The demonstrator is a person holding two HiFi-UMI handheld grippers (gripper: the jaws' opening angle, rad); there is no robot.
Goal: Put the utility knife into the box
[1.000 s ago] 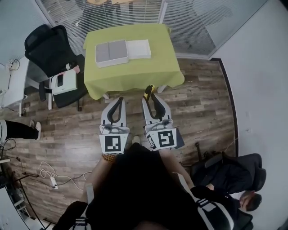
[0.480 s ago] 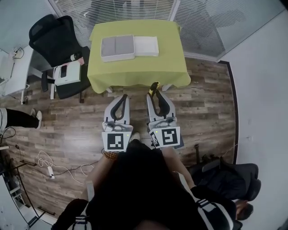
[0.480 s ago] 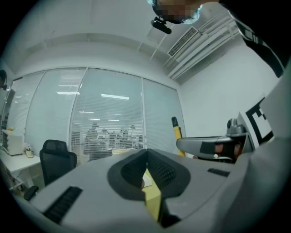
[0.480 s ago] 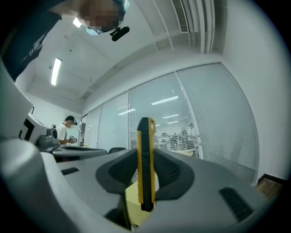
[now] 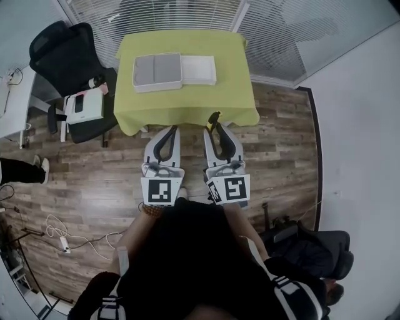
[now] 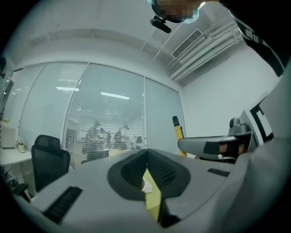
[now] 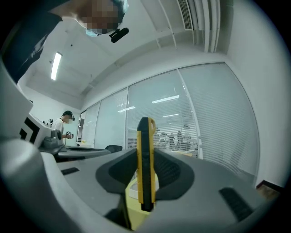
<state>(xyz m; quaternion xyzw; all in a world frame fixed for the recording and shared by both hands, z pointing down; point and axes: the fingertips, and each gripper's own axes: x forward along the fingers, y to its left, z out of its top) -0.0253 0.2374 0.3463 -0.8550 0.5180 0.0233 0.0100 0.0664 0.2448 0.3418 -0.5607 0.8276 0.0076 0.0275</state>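
**A:** Why's the left hand-held gripper (image 5: 167, 134) just hanging there?

**B:** Jaws are pressed together on nothing, so I'd guess it's the spare. The right hand-held gripper (image 5: 215, 125) is pinching the yellow-and-black utility knife (image 7: 145, 159) upright, end poking past the tips, probably for an easy drop-in.

**A:** And the box (image 5: 156, 72)?

**B:** Far side, on the green tabletop (image 5: 187, 106). It's open and looks empty. The knife's well apart from it.

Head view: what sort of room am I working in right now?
Most likely an office: glass partitions with blinds along the far side, a black swivel chair, a wood-look floor, and a small green-clothed table holding the box.
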